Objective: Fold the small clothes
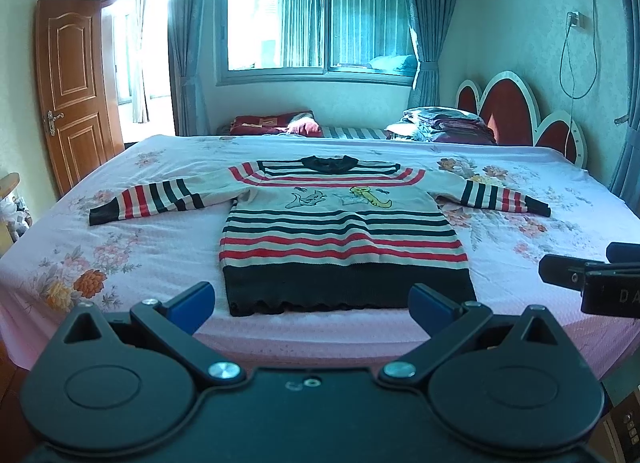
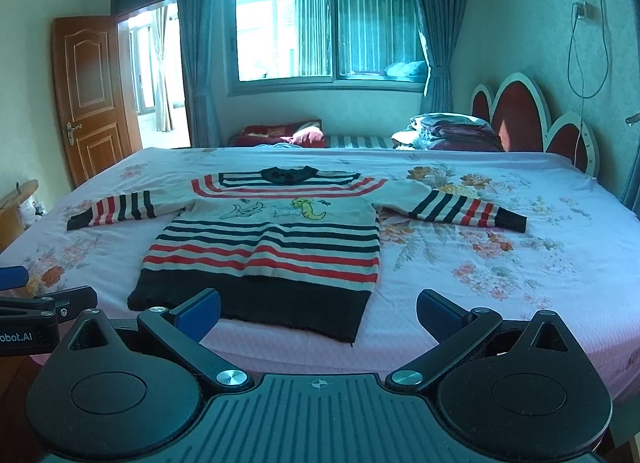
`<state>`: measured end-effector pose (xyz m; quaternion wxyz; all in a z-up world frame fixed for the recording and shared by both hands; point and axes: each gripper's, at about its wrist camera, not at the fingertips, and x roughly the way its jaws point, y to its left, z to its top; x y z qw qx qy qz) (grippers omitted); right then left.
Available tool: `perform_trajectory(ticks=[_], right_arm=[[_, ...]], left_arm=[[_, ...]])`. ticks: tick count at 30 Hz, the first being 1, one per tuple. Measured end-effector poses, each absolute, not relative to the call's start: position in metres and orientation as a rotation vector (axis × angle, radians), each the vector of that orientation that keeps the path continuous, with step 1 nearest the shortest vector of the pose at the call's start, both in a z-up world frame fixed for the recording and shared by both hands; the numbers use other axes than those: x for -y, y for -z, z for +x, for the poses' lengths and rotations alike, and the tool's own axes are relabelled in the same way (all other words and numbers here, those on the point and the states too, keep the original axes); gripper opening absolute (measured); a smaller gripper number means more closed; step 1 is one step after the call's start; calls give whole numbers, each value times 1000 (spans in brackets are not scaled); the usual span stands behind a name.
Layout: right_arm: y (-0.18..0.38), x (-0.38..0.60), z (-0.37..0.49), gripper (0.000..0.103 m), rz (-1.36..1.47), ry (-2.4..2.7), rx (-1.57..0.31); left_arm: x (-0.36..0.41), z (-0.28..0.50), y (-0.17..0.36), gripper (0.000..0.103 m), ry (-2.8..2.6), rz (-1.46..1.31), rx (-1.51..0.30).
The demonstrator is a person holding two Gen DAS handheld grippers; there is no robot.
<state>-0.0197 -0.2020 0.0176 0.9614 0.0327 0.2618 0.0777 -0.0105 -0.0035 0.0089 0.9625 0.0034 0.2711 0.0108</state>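
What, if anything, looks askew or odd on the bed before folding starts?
Nothing stands out. The striped sweater lies flat on the floral bedsheet, both sleeves spread out. Left claw and right claw are open, short of its dark hem.

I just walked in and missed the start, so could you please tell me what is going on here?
A person holds a two-finger tool in each hand in front of a bed. A small striped sweater lies flat on the floral sheet, sleeves spread out, not yet folded. The left tool and the right tool are both open near the hem, touching nothing.
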Motion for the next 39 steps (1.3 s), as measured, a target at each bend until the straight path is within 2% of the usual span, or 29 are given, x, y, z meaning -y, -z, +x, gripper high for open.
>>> perform_trajectory(ticks=[39], right_arm=[[-14,208,-17,103,67,-159,-527]], left_arm=[[8,-6,-9,103,-28,13,-544]])
